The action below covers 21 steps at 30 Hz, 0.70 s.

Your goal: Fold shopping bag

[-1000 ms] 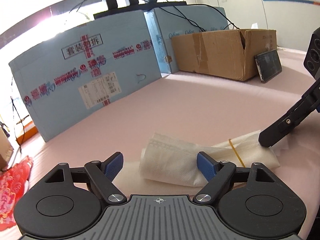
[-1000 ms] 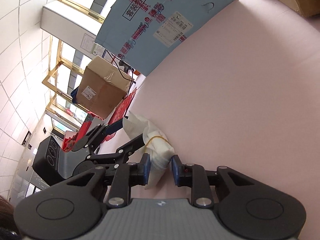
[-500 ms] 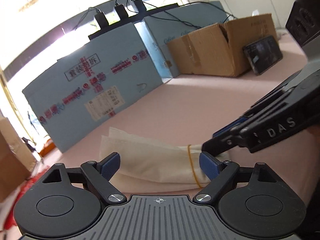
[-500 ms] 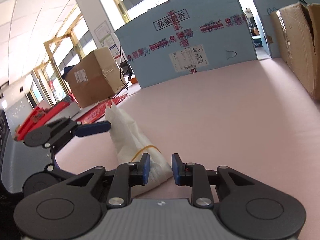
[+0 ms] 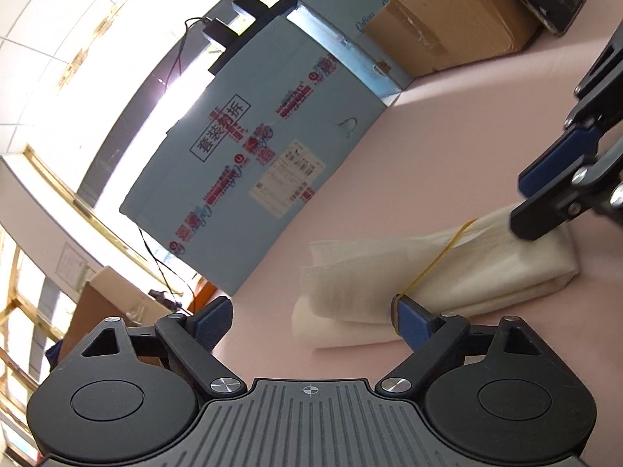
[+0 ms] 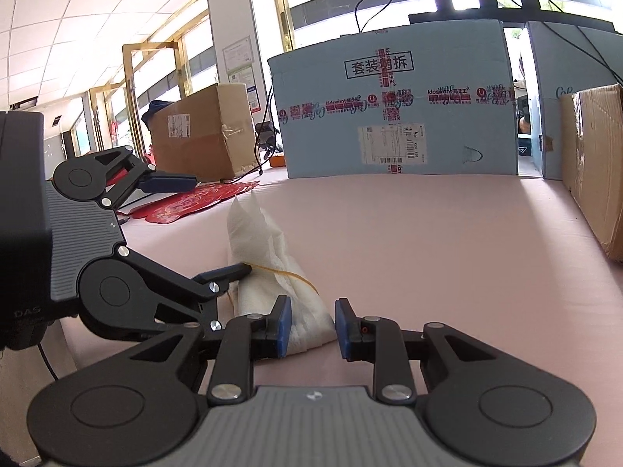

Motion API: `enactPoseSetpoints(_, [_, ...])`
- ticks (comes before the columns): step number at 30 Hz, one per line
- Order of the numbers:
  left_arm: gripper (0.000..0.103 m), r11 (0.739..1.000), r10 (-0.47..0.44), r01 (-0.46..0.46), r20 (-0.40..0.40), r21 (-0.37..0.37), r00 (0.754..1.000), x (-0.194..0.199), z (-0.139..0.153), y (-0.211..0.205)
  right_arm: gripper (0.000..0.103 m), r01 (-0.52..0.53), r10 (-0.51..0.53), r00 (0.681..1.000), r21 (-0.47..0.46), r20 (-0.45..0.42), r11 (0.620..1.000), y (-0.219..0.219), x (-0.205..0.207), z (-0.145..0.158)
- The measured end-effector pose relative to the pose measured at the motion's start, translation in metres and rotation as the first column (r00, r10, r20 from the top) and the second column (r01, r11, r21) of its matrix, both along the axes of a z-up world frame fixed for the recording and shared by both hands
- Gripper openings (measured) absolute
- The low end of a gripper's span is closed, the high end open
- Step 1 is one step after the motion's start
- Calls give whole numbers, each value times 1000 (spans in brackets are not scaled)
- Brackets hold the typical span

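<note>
The left gripper (image 5: 311, 321) stood wide and released at the bottom of its own view, its right blue pad (image 5: 412, 323) touching the yellow rubber band (image 5: 440, 258) that circled the shopping bag (image 5: 447, 272). In the right wrist view the right gripper (image 6: 309, 325) sat at lower centre, its jaws only partly apart; the bag's near end lay between them against the left pad, with a gap to the right one, so they clamped nothing. The bag, a soft, white, crinkled fabric roll, lay on the smooth pink table (image 6: 447, 241), its long axis running from the right gripper up the frame, loose end toward the blue carton (image 6: 393, 101). That flat carton stood upright at upper centre, a brown cardboard box (image 6: 595, 171) at the right edge and red paper (image 6: 183, 204) at left.
</note>
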<state>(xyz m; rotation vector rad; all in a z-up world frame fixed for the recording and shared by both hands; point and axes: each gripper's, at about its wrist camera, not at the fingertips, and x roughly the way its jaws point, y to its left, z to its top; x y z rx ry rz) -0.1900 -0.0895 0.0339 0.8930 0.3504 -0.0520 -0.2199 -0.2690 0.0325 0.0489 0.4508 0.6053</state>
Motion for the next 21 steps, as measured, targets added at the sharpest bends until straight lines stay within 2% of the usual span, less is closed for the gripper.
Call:
enactPoseSetpoints(2, [91,997,-61,58,-46,-56,997,-2,6,5,27,2,-2,1000,3,0,1000,0,0,0])
enactPoseSetpoints(4, [91,980,-142,126,-97,-156,985,-5,19,9,27,3,-3,1000,7,-2,1000,-1,0,0])
enactPoseSetpoints(7, [91,958,-184,151,-121,-245,975,-3,34,10,27,4,-4,1000,4,0,1000,0,0,-1])
enactPoseSetpoints(9, [90,958,-195,164,-116,-234,974,-3,33,6,27,5,-5,1000,4,0,1000,-1,0,-1])
enactPoseSetpoints(13, [90,954,-263,229,-172,-194,949,-5,27,-7,27,5,-5,1000,2,0,1000,-1,0,-1])
enactPoseSetpoints(17, [91,970,-212,187,-162,-155,964,4,21,-16,27,6,-6,1000,-12,13,1000,1,-2,-1])
enactPoseSetpoints(21, [91,973,-194,169,-160,-158,968,16,25,-18,27,6,-5,999,-35,34,999,3,-4,-1])
